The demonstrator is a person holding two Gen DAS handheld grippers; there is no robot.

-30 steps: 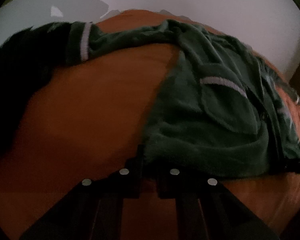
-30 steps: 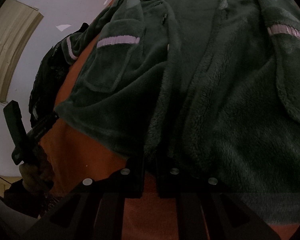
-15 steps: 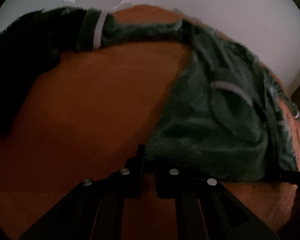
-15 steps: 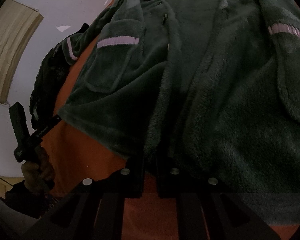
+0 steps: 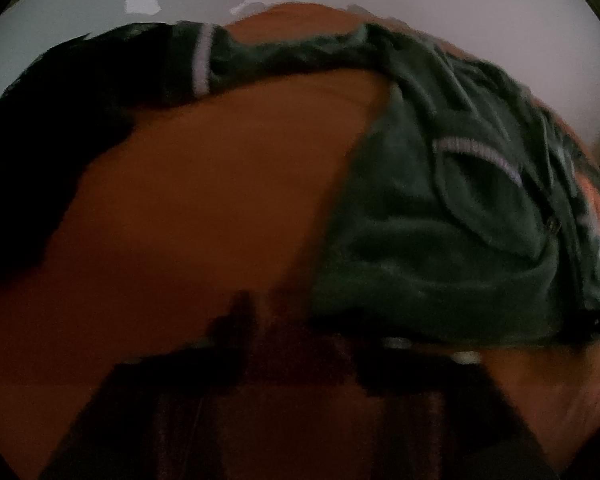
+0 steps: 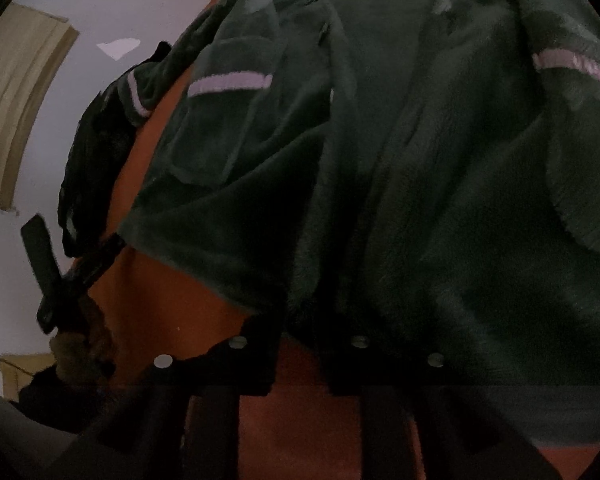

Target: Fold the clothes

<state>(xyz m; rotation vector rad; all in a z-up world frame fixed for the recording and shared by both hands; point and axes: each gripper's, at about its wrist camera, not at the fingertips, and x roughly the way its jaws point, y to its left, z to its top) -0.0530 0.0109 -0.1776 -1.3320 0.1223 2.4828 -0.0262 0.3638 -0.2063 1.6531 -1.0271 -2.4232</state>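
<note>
I am working two grippers over a bed with an orange cover (image 5: 204, 216). The green fleece jacket (image 6: 440, 200) lies spread on that cover, front side up, with pale stripes on its pockets. Its long way runs from the near edge of the bed, where my grippers are, toward the far edge.

My left gripper (image 5: 300, 320) is at the jacket's near left corner. Its jaws are opening now. The picture there is blurry, but the hem looks free, lying just beside the right finger and not squeezed.

My right gripper (image 6: 304, 344) is at the near hem, close to the middle of the jacket. Its jaws are opening too, only a little so far. The fuzzy hem hangs into the gap, and I cannot tell if the pads touch it.

I think both hands are letting go after laying the jacket flat.

A dark pile of clothes (image 5: 48, 152) sits at the far left corner, touching the jacket's left sleeve (image 5: 236, 60). It may get in the way when I fold that sleeve in.
</note>
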